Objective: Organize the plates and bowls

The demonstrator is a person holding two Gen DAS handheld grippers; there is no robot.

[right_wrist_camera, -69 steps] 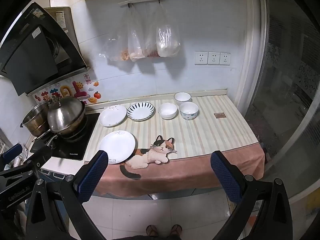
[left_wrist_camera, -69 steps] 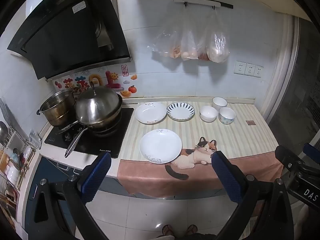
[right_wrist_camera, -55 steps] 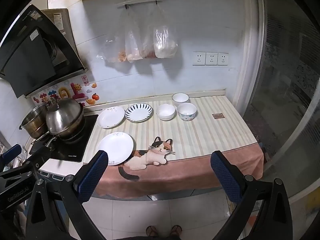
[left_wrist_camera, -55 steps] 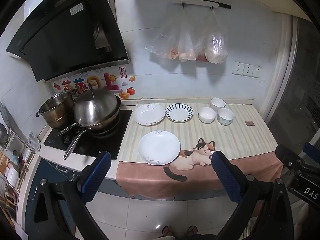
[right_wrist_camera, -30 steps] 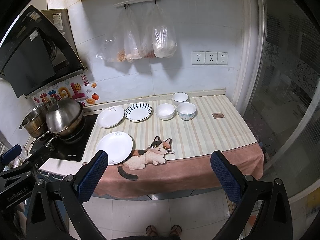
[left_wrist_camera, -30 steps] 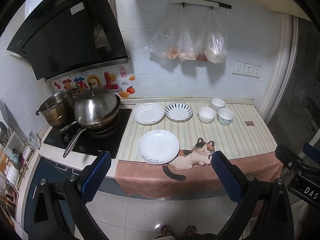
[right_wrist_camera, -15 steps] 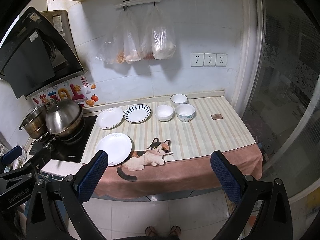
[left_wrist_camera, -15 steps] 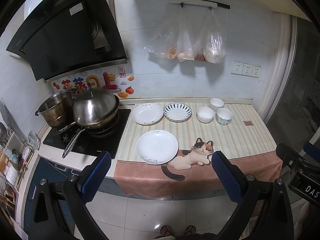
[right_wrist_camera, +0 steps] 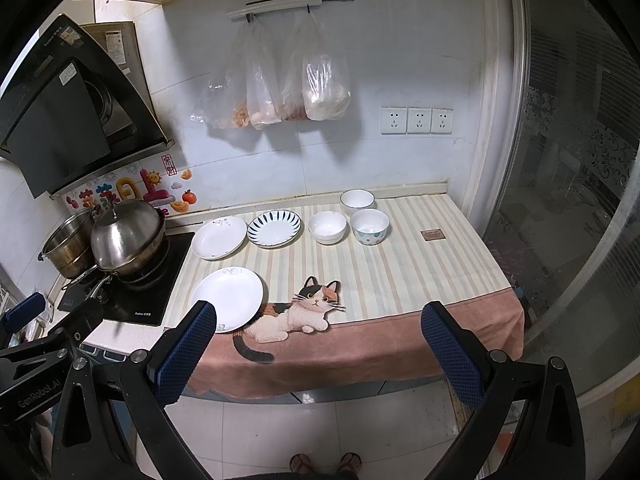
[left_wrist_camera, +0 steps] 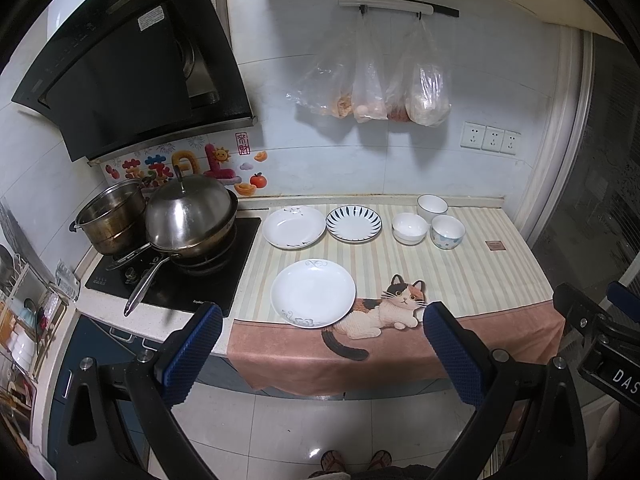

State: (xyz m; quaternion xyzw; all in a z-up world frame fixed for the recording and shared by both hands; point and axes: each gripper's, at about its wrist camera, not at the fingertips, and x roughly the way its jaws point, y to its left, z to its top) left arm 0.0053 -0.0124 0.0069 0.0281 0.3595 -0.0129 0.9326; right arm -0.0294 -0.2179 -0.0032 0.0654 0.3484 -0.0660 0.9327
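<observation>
We judge the task not yet begun. Three plates point(left_wrist_camera: 312, 293) and three bowls point(left_wrist_camera: 409, 227) lie apart on the table point(left_wrist_camera: 480, 276). Our left tool point(left_wrist_camera: 320, 354) and right tool point(right_wrist_camera: 320, 354) are wide, holding nothing.

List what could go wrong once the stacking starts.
1. The cloth hangs over the counter edge; a snag could drag the dishes.
2. The near plate lies flat, so open fingers may struggle to get under its rim.
3. The three bowls sit close together; a wide-open right gripper could knock a neighbour.
</observation>
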